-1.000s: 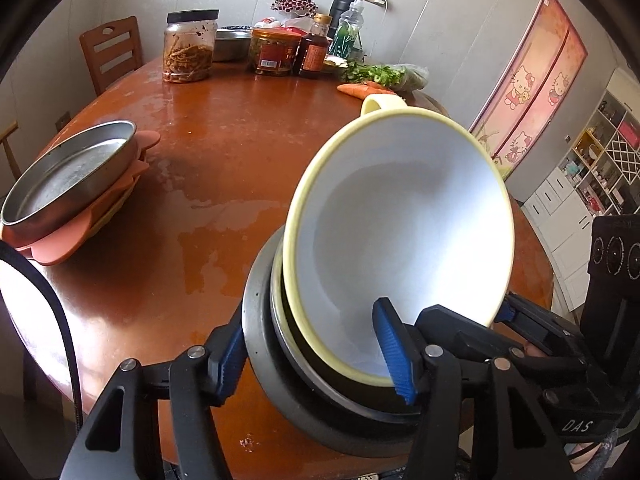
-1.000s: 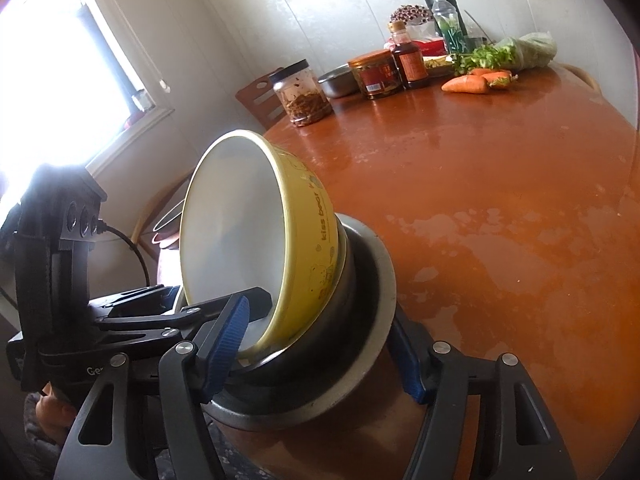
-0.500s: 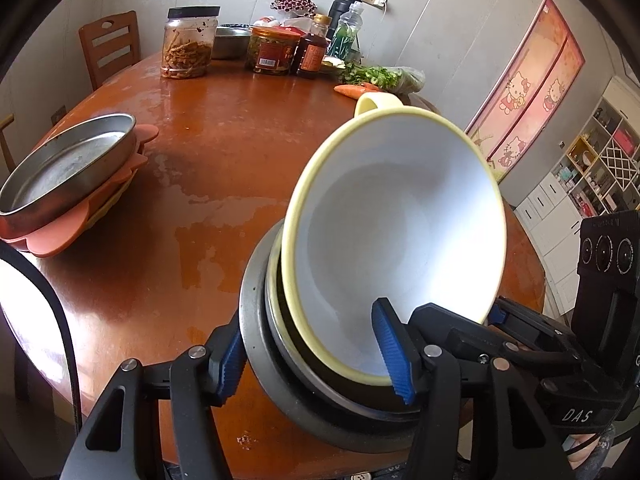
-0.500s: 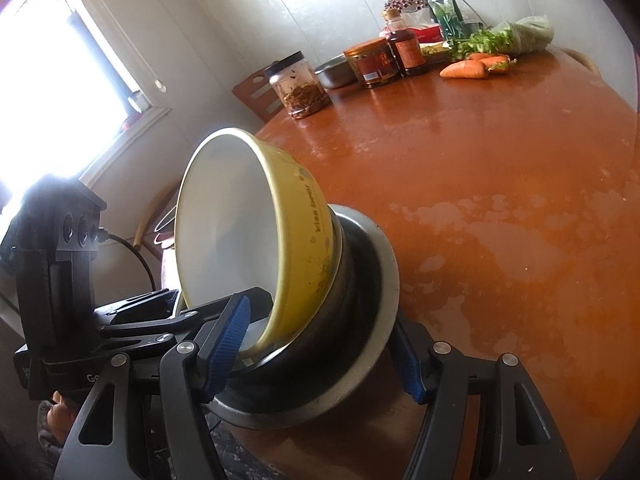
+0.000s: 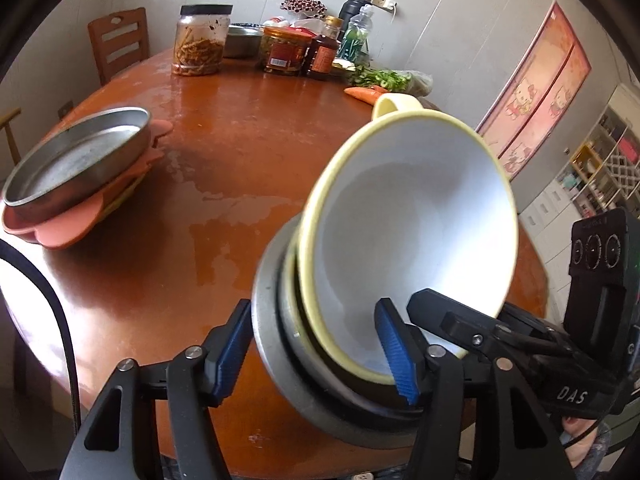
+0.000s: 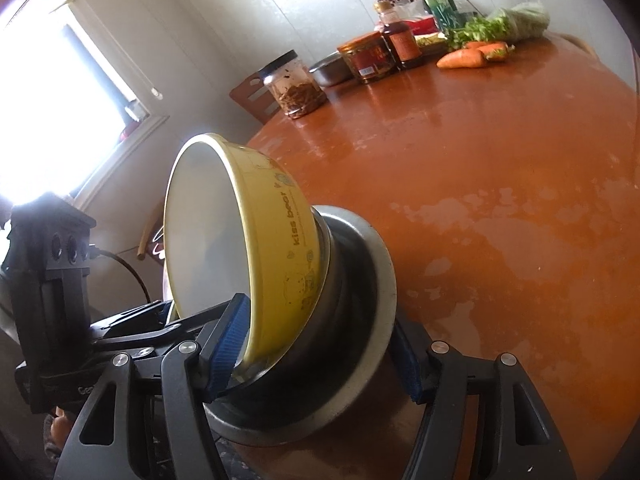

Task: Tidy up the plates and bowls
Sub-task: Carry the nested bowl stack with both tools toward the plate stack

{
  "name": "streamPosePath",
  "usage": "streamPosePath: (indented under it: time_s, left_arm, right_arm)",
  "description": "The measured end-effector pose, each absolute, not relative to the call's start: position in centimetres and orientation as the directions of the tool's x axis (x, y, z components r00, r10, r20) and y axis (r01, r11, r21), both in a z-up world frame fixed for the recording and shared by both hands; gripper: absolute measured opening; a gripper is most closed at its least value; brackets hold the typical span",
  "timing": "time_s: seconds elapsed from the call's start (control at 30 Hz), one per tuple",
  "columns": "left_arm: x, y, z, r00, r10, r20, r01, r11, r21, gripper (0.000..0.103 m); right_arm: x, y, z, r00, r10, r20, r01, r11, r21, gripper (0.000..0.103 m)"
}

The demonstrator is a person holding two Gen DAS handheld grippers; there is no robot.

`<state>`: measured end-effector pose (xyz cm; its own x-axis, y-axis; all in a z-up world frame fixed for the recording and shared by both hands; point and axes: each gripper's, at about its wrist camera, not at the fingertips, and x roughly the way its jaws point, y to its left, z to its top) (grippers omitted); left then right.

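Over the near table edge, tilted stack: yellow bowl [image 5: 416, 232] nested in steel bowl [image 5: 276, 344], mouths facing back toward the grippers. Left gripper [image 5: 316, 352] and right gripper [image 6: 320, 348] each straddle the rims, jaws closing. Wet orange round table [image 5: 224, 184]; jars [image 5: 202, 40] by far wall.

Daylight from the blown-out rectangular window [image 6: 60, 112] glares on the glossy red-brown round table [image 6: 500, 200]; fisheye edges warp, corners possibly vignetted.
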<state>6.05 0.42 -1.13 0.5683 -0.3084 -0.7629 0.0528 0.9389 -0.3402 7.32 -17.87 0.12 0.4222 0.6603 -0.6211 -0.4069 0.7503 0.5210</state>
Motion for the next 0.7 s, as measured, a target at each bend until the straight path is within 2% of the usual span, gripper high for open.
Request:
streamPosePath:
  time_s: [0.23,0.7]
  left_arm:
    - [5.9,0.5,-0.8,0.571,-0.336,-0.749,0.055,0.926,-0.373,0.054]
    - [6.1,4.3,3.2,0.633,-0.297,-0.715,0.022,0.93,-0.367,0.054]
  right_arm:
    - [7.2,-17.9,0.4,0.432,0.648,-0.627,-0.407,0.761,0.506,0.065]
    - [8.7,-14.6,4.2,0.449,0.67,-0.591,-0.48,0.739,0.473,0.065]
